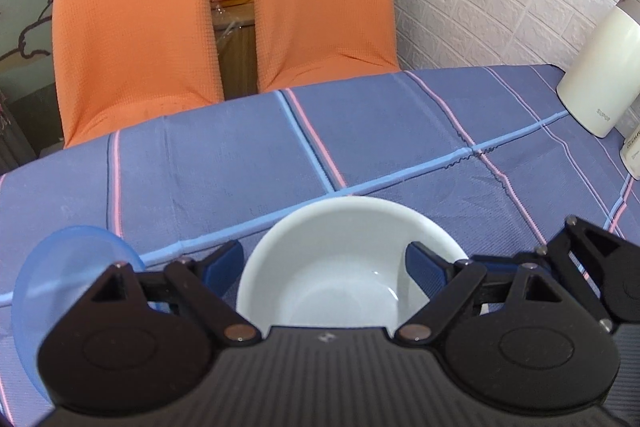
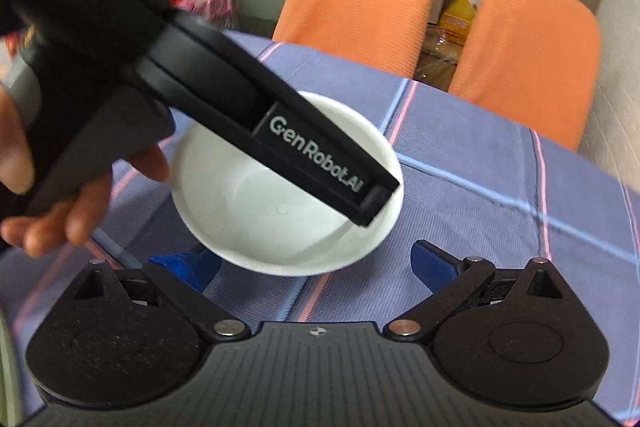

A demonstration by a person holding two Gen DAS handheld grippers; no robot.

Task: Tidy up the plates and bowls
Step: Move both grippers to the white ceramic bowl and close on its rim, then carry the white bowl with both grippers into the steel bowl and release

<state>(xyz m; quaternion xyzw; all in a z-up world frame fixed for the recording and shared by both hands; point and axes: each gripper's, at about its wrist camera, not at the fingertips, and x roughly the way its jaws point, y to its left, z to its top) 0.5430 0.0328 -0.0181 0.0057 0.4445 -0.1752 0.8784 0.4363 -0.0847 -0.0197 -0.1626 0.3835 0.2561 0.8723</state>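
Closest to my left-wrist lens sits my left gripper (image 1: 324,269), its blue pads spread wide either side of the round white plastic bowl (image 1: 344,259), not yet pinching. Left of it lies a translucent blue plastic plate (image 1: 56,267) on the blue checked tablecloth (image 1: 240,155). My right gripper (image 2: 316,267) is spread too, holding nothing. Judging by this, sorting has barely begun: nothing is stacked.

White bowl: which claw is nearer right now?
Left. The left claw is open with the white bowl between its fingers, one finger inside the rim. The right claw is open too, just short of the bowl's near rim.
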